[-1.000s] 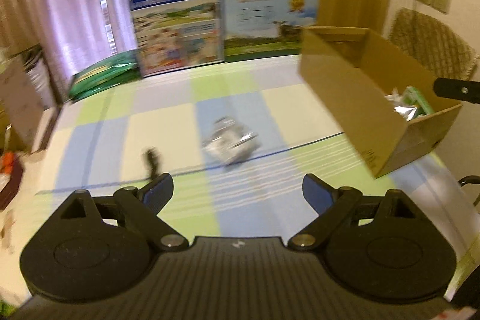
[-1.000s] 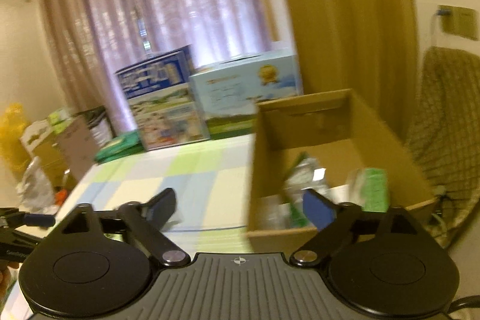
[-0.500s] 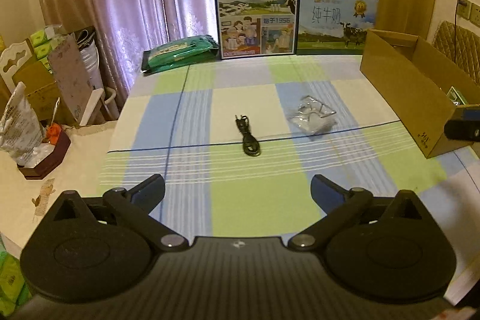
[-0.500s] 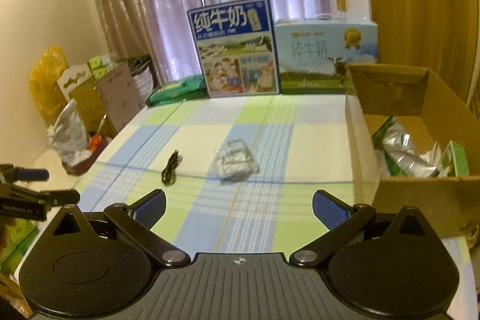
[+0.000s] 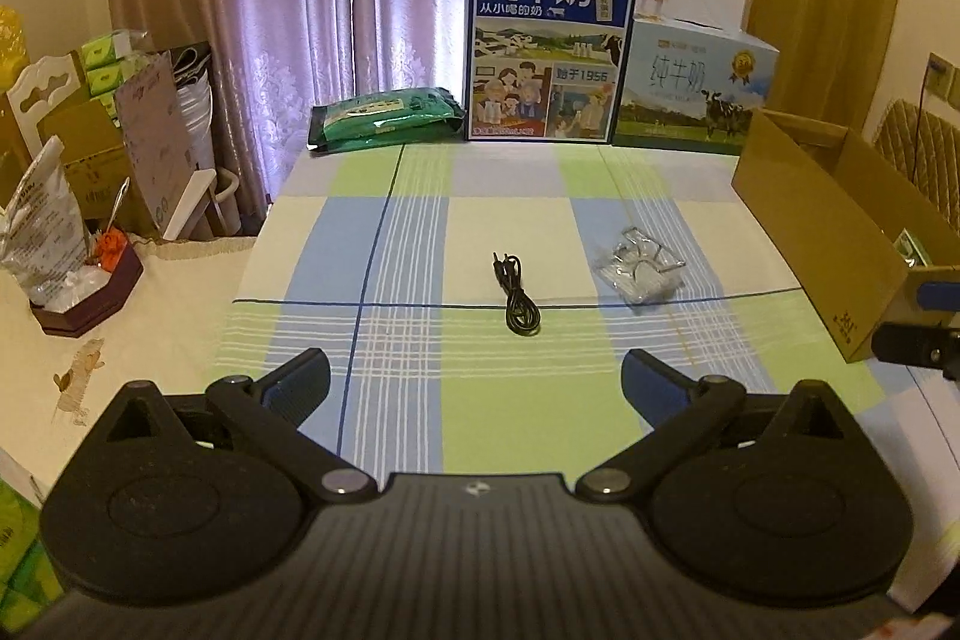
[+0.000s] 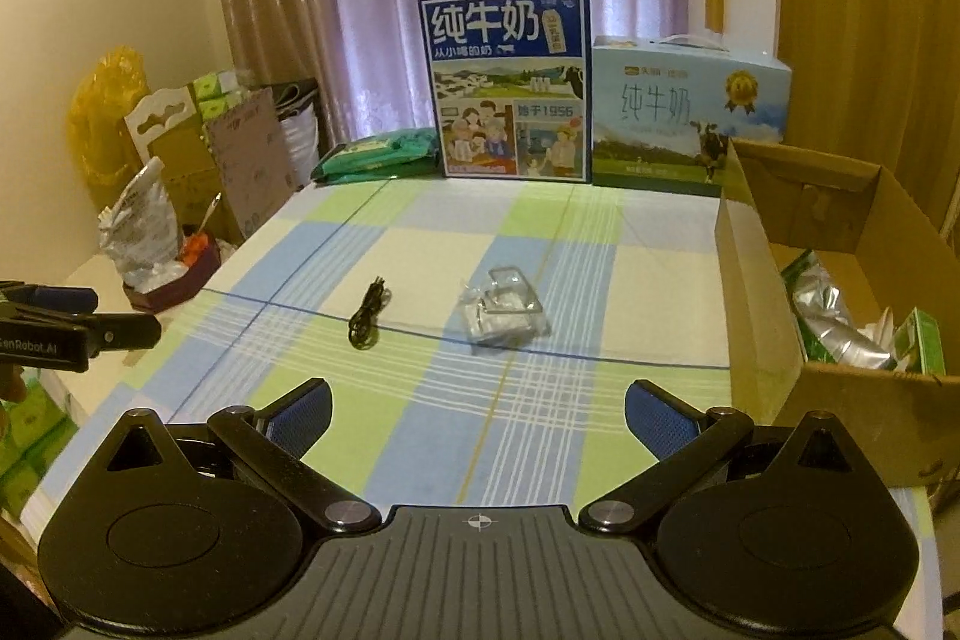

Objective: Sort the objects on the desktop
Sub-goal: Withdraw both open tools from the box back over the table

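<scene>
A coiled black cable (image 5: 515, 293) (image 6: 366, 318) lies mid-table on the checked cloth. To its right rests a clear plastic packet (image 5: 639, 267) (image 6: 503, 311). An open cardboard box (image 5: 822, 226) (image 6: 757, 304) stands at the table's right edge, holding a silver pouch (image 6: 840, 325) and a green carton (image 6: 921, 347). My left gripper (image 5: 477, 388) hangs open over the near edge, well short of the cable. My right gripper (image 6: 478, 415) is open too, short of the packet, with the box to its right. Neither holds anything.
Two milk cartons (image 5: 551, 52) (image 5: 690, 91) and a green pack (image 5: 384, 115) line the table's far edge before curtains. Left of the table are a low surface with a dark tray (image 5: 90, 295), bags and boxes. A padded chair (image 5: 924, 160) stands behind the box.
Both views swung left away from the box and pulled back, then steadied facing the table squarely. The cable and packet stayed put. Both grippers stayed open.
</scene>
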{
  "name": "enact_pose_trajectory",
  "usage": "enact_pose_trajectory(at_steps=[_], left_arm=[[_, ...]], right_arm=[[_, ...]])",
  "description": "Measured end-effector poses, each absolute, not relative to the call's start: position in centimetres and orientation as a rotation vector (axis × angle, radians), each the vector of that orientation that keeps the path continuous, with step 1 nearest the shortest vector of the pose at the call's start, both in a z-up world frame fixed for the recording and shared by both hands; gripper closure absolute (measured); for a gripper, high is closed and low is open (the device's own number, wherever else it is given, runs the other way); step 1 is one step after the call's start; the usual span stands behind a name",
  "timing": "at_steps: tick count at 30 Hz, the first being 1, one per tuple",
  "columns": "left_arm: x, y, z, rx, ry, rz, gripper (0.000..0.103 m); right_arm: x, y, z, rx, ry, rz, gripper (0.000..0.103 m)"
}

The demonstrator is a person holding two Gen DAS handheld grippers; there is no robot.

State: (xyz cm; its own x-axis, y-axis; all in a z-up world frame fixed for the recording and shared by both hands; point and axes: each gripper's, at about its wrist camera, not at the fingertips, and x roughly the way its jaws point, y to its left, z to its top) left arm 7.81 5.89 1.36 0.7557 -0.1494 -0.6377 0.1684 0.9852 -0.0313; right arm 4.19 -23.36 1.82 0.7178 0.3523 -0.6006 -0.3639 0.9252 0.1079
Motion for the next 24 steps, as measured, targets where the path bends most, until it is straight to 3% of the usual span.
enact_pose_trajectory(at_steps=[24], left_arm=[[15.5,2.2,-4.9,0.031,0.719,-0.157,0.001]], right_arm=[[11.1,-23.7,-3.5,-0.006,0.65,0.402,0.002]])
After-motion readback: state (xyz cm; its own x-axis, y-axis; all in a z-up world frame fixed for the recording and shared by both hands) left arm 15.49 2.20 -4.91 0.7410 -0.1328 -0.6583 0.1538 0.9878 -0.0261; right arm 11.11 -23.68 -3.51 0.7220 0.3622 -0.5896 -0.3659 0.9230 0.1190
